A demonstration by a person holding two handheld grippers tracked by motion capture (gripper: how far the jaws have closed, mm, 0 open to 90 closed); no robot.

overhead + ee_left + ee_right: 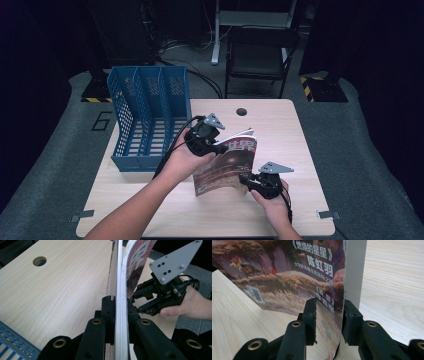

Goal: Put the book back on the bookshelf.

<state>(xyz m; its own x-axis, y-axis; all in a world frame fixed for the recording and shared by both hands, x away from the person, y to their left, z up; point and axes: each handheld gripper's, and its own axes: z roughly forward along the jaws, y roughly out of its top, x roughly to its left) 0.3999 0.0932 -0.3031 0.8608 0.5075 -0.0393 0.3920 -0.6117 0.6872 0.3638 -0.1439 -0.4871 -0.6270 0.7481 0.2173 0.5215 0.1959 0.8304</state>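
Note:
A magazine (pixel 227 165) with a red-brown cover stands on edge on the light wooden table (pixel 295 150), tilted and lifted at one end. My left gripper (pixel 222 148) is shut on its upper left edge; in the left gripper view the pads pinch the stack of pages (pixel 120 290) at my left gripper (pixel 119 305). My right gripper (pixel 245 179) is at the magazine's lower right corner. In the right gripper view the cover (pixel 287 277) passes between the jaws of my right gripper (pixel 329 312), which stand apart with a gap beside the left pad.
A blue three-slot file rack (pixel 147 115) stands on the table's back left, close to my left hand. A round cable hole (pixel 242 111) sits at the table's far edge. Behind the table stands a black chair (pixel 257 55).

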